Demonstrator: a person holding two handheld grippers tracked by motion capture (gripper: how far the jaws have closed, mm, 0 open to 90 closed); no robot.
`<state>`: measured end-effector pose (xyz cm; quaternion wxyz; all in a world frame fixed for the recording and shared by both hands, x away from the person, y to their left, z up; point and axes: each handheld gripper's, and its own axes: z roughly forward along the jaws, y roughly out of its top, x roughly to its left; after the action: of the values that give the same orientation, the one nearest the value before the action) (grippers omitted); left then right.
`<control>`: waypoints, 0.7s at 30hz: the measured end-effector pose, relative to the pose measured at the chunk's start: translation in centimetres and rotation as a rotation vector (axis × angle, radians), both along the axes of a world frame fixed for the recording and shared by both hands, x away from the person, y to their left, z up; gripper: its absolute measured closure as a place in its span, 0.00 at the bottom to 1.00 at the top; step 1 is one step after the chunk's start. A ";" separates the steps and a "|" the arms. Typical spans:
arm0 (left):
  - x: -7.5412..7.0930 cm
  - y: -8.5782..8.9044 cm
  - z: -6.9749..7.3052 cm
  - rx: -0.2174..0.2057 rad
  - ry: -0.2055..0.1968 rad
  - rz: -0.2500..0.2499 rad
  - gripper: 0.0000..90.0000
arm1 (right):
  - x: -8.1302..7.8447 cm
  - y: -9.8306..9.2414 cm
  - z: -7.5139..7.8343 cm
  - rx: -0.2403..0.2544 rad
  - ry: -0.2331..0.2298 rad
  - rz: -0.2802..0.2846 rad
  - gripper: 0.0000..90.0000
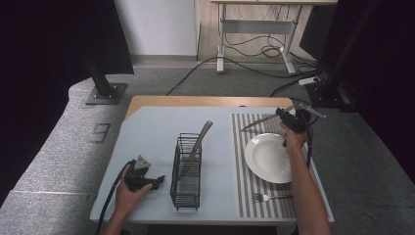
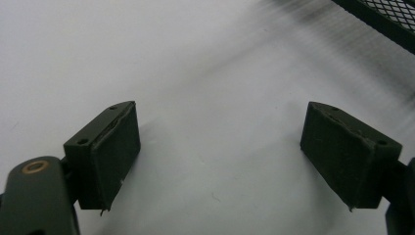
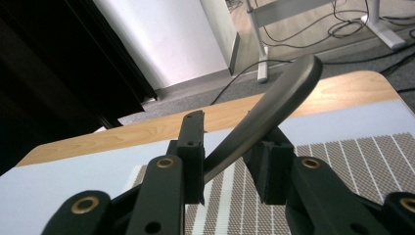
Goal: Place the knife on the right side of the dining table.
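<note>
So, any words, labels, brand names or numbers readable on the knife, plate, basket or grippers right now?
None readable: the knife in the right gripper, the plate, the wire basket and the left gripper show no lettering.
On the grey floor left of the table: a dark mark, perhaps a digit, too blurred to read.

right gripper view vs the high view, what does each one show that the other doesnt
The right gripper view alone shows the pads pressed on the grey metal knife handle.

The high view alone shows the round white plate, the silver fork, the black wire basket with a utensil in it, and the left gripper resting near the basket.

Both show the right gripper, its knife, the striped placemat and the pale table.
</note>
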<state>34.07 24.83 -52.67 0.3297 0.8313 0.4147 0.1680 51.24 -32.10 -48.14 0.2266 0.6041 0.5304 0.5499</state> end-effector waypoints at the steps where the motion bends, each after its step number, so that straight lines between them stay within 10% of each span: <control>1: 0.0 0.0 0.0 0.000 0.000 0.000 0.16 | 0.0 -0.1 -0.1 0.004 0.006 -0.002 0.76; 21: 0.0 0.0 0.0 0.000 0.000 0.000 0.16 | -0.1 -1.2 -0.8 -0.028 0.032 0.029 0.71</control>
<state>34.07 24.83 -52.67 0.3297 0.8314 0.4147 0.1679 51.17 -33.29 -48.98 0.2182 0.6018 0.5505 0.5359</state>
